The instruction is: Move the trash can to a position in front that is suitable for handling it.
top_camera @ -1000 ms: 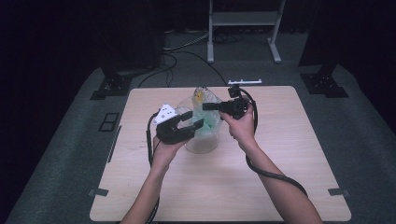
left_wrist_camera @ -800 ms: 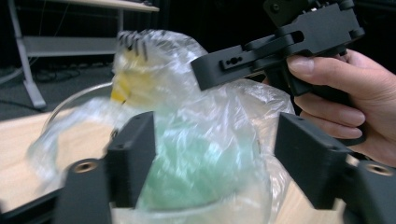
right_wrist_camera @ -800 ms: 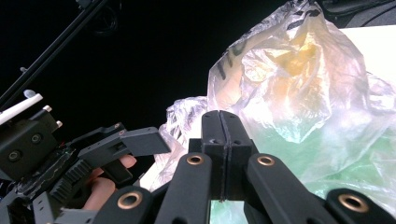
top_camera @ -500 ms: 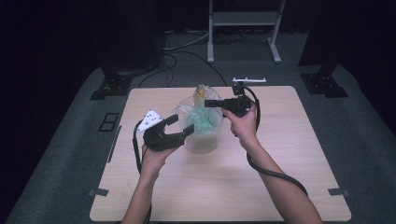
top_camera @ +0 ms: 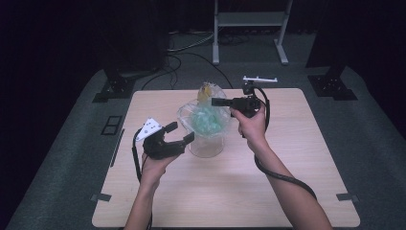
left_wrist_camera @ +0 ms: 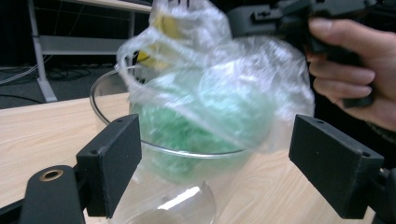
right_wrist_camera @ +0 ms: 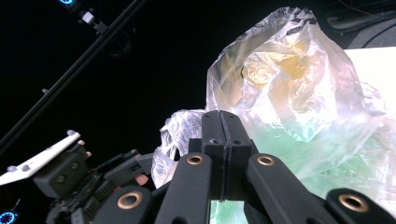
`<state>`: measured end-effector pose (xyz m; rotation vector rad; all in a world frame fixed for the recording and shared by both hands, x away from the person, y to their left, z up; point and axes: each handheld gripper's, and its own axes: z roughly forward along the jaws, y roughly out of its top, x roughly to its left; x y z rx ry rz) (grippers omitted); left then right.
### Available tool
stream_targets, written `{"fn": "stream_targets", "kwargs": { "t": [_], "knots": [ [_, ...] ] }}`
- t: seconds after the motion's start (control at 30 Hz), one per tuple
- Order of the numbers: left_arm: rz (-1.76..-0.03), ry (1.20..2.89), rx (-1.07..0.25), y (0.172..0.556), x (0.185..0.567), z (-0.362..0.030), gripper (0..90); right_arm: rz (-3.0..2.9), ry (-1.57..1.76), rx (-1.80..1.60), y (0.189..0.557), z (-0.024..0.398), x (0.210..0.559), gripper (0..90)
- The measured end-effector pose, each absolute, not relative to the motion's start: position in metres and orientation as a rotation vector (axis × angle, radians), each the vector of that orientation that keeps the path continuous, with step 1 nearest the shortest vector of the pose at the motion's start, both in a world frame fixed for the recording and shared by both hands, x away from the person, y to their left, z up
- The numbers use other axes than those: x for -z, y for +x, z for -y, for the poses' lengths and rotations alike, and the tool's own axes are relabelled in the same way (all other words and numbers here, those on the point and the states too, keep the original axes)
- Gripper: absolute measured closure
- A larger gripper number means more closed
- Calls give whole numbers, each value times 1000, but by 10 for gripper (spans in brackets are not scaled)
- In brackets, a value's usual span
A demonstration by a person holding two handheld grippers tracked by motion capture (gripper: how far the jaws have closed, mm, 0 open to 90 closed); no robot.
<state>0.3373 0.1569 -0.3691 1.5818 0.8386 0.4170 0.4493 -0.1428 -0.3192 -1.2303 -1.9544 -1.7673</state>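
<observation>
The left gripper (top_camera: 181,132) hangs over the table with its jaws spread wide and nothing between them; in the left gripper view the two black pads (left_wrist_camera: 113,163) stand well apart, framing the bowl ahead without touching it. The right gripper (top_camera: 216,101) is held level above the bowl, pointing toward the person's left, and its jaws are pressed together in the right gripper view; a fold of the clear plastic bag (right_wrist_camera: 299,88) sits right at the tips, and it appears to be pinched there, though the pads hide the actual contact. The right hand (left_wrist_camera: 355,70) wraps the handle just beside the bag. That plastic bag (top_camera: 206,112) is thin, crinkled and see-through, and it rises out of a clear glass bowl (top_camera: 207,143) standing near the middle of the wooden table (top_camera: 297,191). The bag's lower part rests inside the bowl, with its rim (left_wrist_camera: 107,84) curving around it, and bulges out above. Inside the bag, a mass of green material (left_wrist_camera: 196,130) fills the lower portion down into the bowl, and something yellow (top_camera: 207,89) sits at the top, near the bag's upper end; the film blurs both, so what they are is unclear. A second curved clear glass edge (left_wrist_camera: 187,210) shows close in front of the left gripper's camera, below the bowl.
</observation>
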Motion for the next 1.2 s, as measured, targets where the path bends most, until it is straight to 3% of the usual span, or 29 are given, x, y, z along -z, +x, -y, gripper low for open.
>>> {"fn": "stream_targets", "kwargs": {
  "t": [0.07, 1.2],
  "knots": [
    [-853, 1585, -425, 338, 370, -156, 93, 1952, -1228, 1779, 448, 144, 317, 900],
    [-826, 1601, -376, 346, 377, -167, 93, 1919, -1143, 1940, 427, 182, 261, 900]
  ]
}}
